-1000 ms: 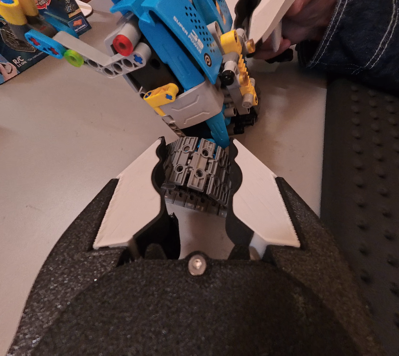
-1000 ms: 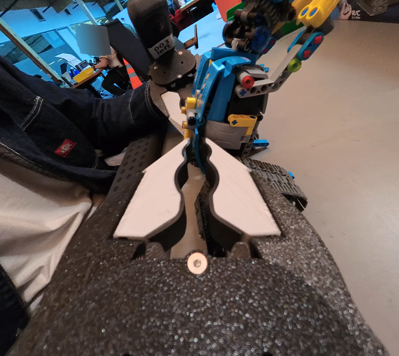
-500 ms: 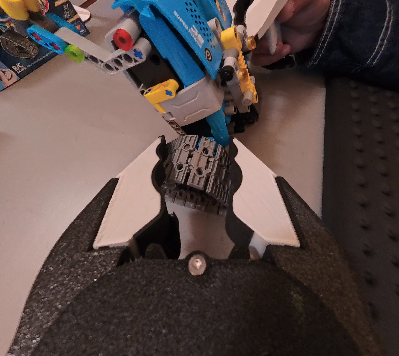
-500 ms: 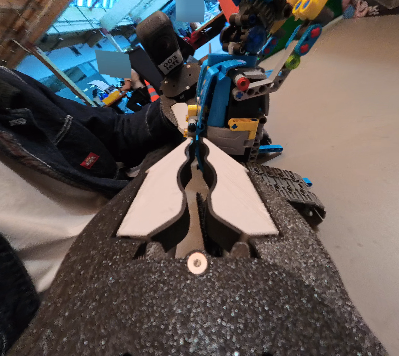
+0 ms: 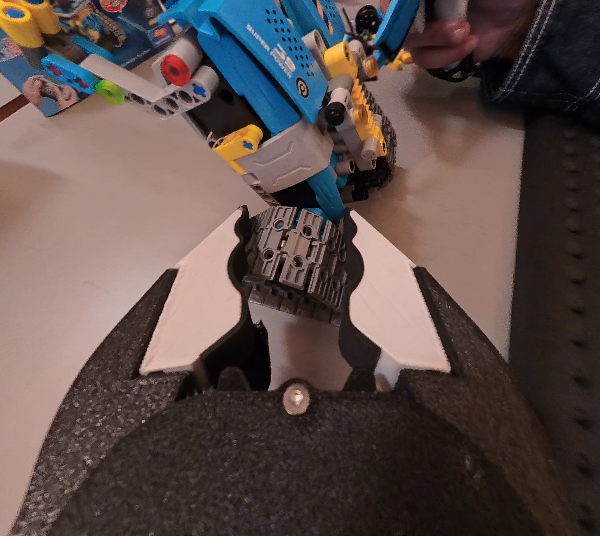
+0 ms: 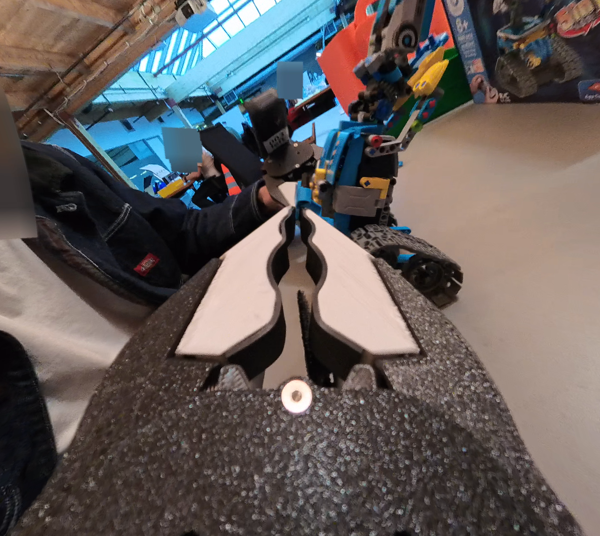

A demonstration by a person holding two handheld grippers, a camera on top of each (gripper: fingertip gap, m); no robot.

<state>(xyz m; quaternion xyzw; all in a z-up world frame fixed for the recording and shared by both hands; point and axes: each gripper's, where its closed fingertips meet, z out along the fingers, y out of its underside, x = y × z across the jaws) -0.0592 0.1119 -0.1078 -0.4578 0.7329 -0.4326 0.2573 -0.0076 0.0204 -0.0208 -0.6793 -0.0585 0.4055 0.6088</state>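
Behind the toy we see a printed toy box standing on the pale table, an orange bag beside it, and a dark studded mat along the table's edge.

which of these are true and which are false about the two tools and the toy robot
1. The left tool is shut on the grey track. True.
2. The toy robot lies flat on its side. False: it stands on its tracks on the table.
3. The right tool grips a yellow piece. False: it grips a blue curved panel.
4. A printed box stands beyond the toy robot. True.
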